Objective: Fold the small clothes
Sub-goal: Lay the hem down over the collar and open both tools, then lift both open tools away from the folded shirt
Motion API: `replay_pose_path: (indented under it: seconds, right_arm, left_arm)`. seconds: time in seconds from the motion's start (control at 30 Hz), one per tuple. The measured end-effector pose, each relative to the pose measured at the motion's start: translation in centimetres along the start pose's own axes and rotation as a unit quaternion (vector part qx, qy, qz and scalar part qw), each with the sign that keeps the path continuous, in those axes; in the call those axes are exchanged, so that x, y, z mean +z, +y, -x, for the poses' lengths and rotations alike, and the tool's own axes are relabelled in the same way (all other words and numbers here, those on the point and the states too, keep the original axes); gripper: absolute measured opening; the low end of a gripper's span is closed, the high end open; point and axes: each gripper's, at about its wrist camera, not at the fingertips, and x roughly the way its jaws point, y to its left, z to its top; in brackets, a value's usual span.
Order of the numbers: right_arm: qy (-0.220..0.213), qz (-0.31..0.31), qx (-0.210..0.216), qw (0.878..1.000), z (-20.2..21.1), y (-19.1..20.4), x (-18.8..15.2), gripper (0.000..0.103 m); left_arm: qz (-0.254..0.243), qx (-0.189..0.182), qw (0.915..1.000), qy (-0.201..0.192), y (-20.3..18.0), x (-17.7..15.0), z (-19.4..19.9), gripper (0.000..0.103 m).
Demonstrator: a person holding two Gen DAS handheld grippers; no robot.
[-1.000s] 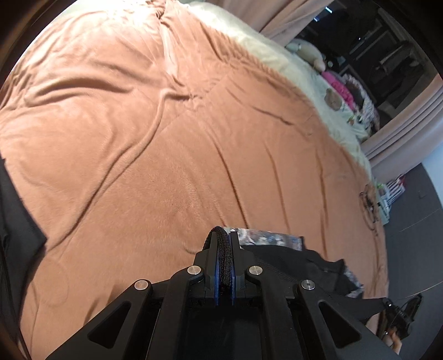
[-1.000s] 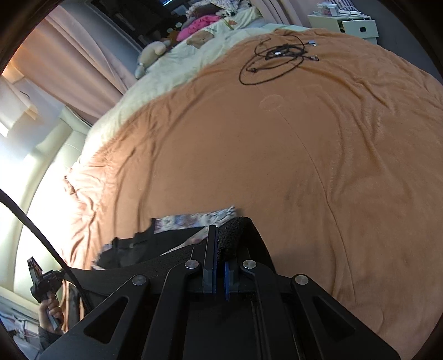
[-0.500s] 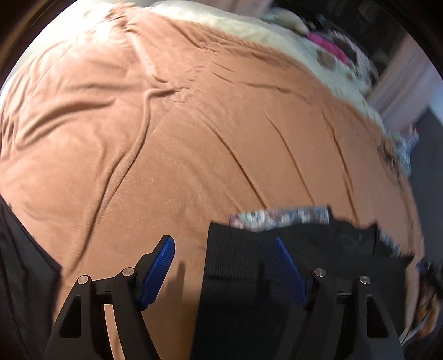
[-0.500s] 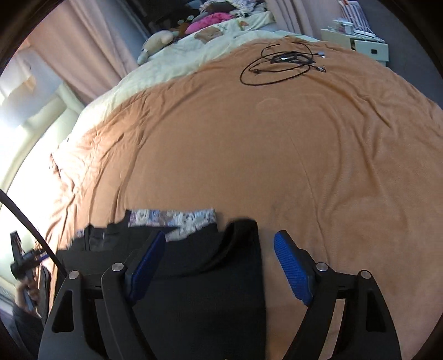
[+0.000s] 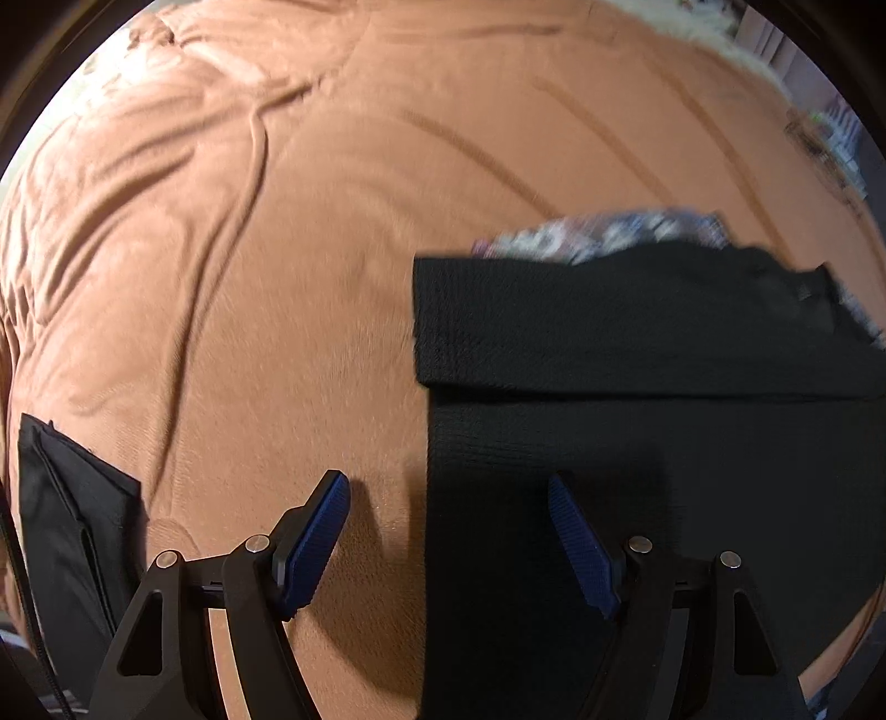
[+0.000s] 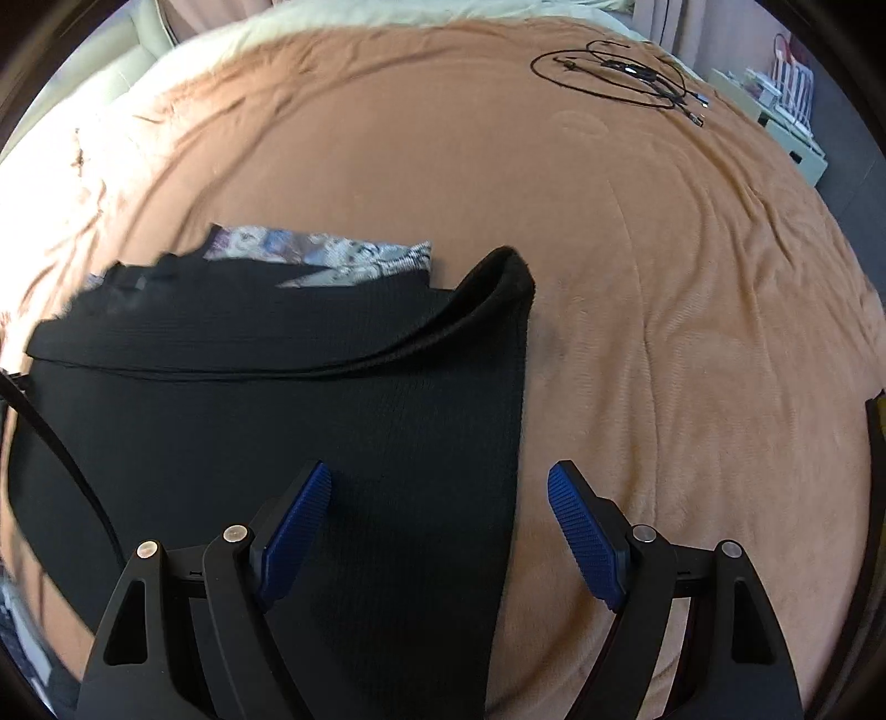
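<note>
Lying flat on the brown blanket (image 6: 637,310), the black garment (image 6: 310,421) has its top edge folded over, with one corner (image 6: 501,277) puffed up. I think that corner needs patting down before another fold. Both the left gripper (image 5: 448,512) and right gripper (image 6: 440,507) are wide apart and hold nothing.

Orange-brown blanket (image 6: 637,266) covers most of the bed, creased w/ long folds toward the left side in left wrist view (image 5: 194,221). Cream bedding (image 6: 343,16) shows past its far edge. Tangle of black cables (image 6: 620,72) lies on blanket near far right corner, well apart from the rest. Off the bed at right, pale drawer unit (image 6: 797,144) w/ small items on top, too blurred to id. Pinkish curtain (image 5: 775,39) at upper right in left view.
</note>
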Motion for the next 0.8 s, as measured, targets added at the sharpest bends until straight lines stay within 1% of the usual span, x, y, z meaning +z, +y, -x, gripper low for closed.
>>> replay_pose_path:
  seconds: [0.03, 0.2, 0.3, 0.43, 0.53, 0.63, 0.67, 0.7, 0.73, 0.77, 0.8]
  right_arm:
    - [0.0, -0.001, -0.006, 1.0, -0.4, 0.2, 0.3, 0.08]
    - [-0.004, 0.001, -0.024, 1.0, -2.3, 1.2, 3.5, 0.08]
    - [-0.006, -0.007, -0.029, 1.0, -3.4, 1.4, 5.4, 0.08]
    - [-0.015, -0.025, -0.024, 0.999, -4.8, 0.9, 7.1, 0.08]
    - [-0.025, -0.037, -0.025, 0.999, -5.6, 0.7, 8.0, 0.08]
    - [-0.034, -0.052, -0.026, 0.998, -6.5, 0.5, 8.3, 0.079]
    - [-0.039, -0.057, -0.024, 0.997, -6.5, 0.4, 8.4, 0.077]
    - [-0.04, -0.061, -0.018, 0.997, -6.7, 0.2, 8.4, 0.072]
    - [-0.04, -0.064, -0.011, 0.997, -6.5, 0.0, 8.3, 0.07]
    - [-0.04, -0.066, -0.004, 0.997, -6.5, -0.1, 8.3, 0.069]
    - [-0.041, -0.066, 0.004, 0.997, -6.5, -0.4, 8.3, 0.065]
  left_arm:
    - [0.003, -0.003, 1.0, 0.003, 0.1, 0.2, -0.5, 0.077]
    - [0.019, -0.005, 0.9996, -0.019, 0.9, 2.8, -1.1, 0.077]
    - [0.029, -0.004, 0.999, -0.033, 1.4, 4.7, -1.6, 0.077]
    - [0.042, -0.007, 0.9976, -0.054, 2.0, 7.0, -2.2, 0.077]
    - [0.051, -0.011, 0.9962, -0.07, 2.3, 8.4, -2.5, 0.07]
    - [0.063, -0.022, 0.9949, -0.075, 2.6, 9.5, -3.0, 0.06]
    - [0.066, -0.027, 0.9944, -0.078, 2.6, 9.8, -3.0, 0.057]
    - [0.066, -0.032, 0.9941, -0.08, 2.6, 10.1, -3.0, 0.055]
    - [0.068, -0.038, 0.9936, -0.082, 2.3, 10.5, -2.7, 0.054]
    - [0.069, -0.046, 0.993, -0.083, 2.3, 10.7, -2.7, 0.05]
    - [0.071, -0.054, 0.9926, -0.083, 2.4, 10.7, -2.8, 0.044]
